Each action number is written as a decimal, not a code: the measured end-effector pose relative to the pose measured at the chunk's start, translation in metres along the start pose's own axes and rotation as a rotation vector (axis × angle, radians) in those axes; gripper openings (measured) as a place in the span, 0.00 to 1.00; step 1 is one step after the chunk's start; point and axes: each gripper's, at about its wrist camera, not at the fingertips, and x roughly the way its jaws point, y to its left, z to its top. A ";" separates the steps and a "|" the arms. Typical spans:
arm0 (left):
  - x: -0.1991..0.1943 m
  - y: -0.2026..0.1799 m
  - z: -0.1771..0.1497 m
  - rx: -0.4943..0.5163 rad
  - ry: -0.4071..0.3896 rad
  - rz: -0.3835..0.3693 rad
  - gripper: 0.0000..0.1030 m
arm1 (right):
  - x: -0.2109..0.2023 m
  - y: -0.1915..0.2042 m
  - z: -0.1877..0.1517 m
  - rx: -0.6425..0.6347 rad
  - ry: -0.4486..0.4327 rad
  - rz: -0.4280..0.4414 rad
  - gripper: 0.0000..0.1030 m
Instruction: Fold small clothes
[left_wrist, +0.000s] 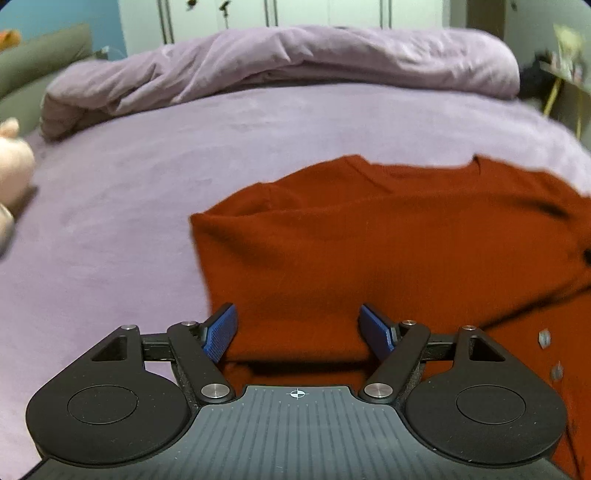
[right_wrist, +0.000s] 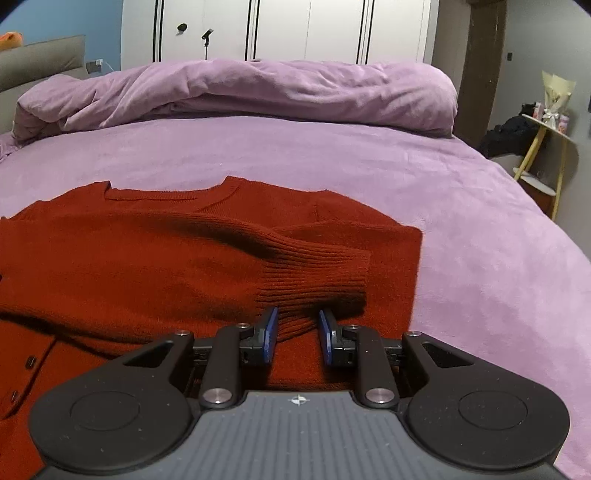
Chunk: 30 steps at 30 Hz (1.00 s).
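A rust-red knit cardigan (left_wrist: 388, 251) lies on the purple bed, its sides folded in. In the left wrist view my left gripper (left_wrist: 298, 332) is open, its blue pads wide apart over the cardigan's left folded edge, holding nothing. In the right wrist view the cardigan (right_wrist: 147, 266) fills the left half, with a ribbed sleeve cuff (right_wrist: 317, 273) laid across it. My right gripper (right_wrist: 297, 336) has its jaws partly closed, with a fold of the cuff's knit between the blue pads; the pads stand a little apart.
The purple bedsheet (right_wrist: 480, 236) spreads all round, with a rolled purple duvet (right_wrist: 258, 92) along the back. A plush toy (left_wrist: 11, 166) sits at the left edge. A small side table (right_wrist: 546, 147) stands beyond the bed's right side. Small buttons (left_wrist: 545, 338) show on the cardigan.
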 end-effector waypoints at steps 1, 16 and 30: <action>-0.008 0.000 -0.002 0.022 0.009 0.030 0.76 | -0.006 -0.003 0.001 0.011 0.005 -0.012 0.21; -0.157 0.060 -0.171 -0.256 0.220 -0.188 0.67 | -0.221 -0.091 -0.144 0.308 0.204 0.074 0.41; -0.160 0.081 -0.174 -0.377 0.292 -0.376 0.07 | -0.204 -0.103 -0.164 0.539 0.375 0.313 0.04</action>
